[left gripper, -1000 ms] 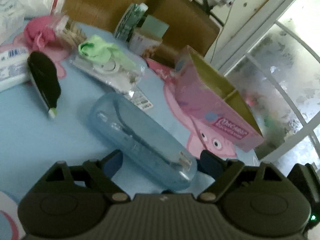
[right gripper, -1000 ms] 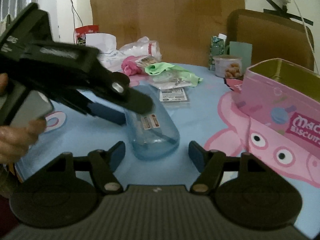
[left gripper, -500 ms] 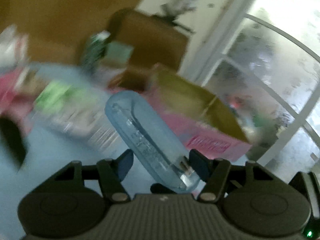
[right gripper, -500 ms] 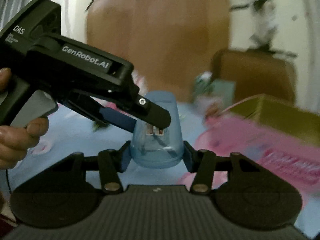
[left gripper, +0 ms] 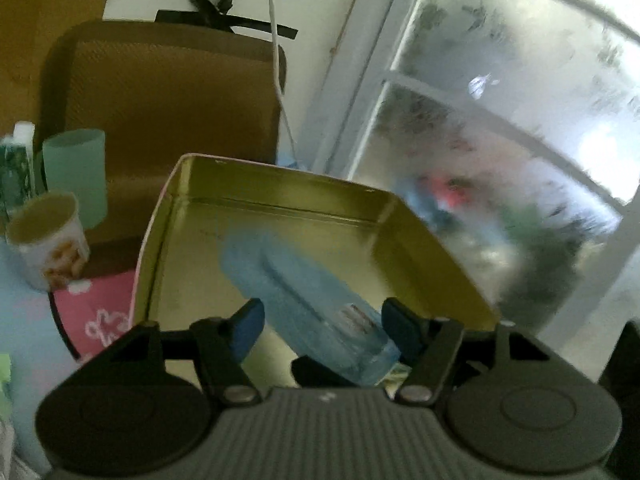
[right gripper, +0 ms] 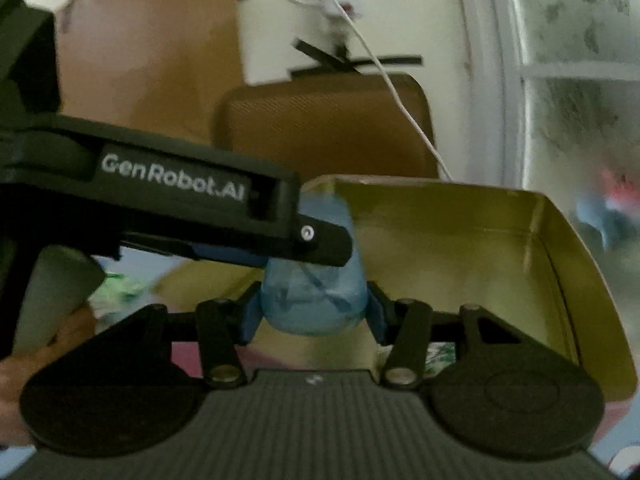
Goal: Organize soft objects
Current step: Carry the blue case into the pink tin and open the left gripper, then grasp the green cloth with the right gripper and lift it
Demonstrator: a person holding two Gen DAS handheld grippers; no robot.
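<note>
A translucent blue soft case [left gripper: 304, 292] is held in the air over the open gold-lined tin box [left gripper: 280, 196]. My left gripper [left gripper: 322, 326] is shut on one end of it. My right gripper [right gripper: 312, 314] is shut on its other end [right gripper: 312, 300]. In the right wrist view the left gripper's black body crosses from the left and hides the case's upper part. The tin box [right gripper: 460, 240] looks bare inside where visible.
A paper cup [left gripper: 48, 232] and a teal cup [left gripper: 76, 172] stand left of the box on the blue and pink tablecloth [left gripper: 96, 312]. A brown chair back [left gripper: 168, 112] stands behind. A frosted window [left gripper: 500, 140] is at the right.
Both grippers closed on the blue case, lifted it off the table and carried it to the right, over the open tin box.
</note>
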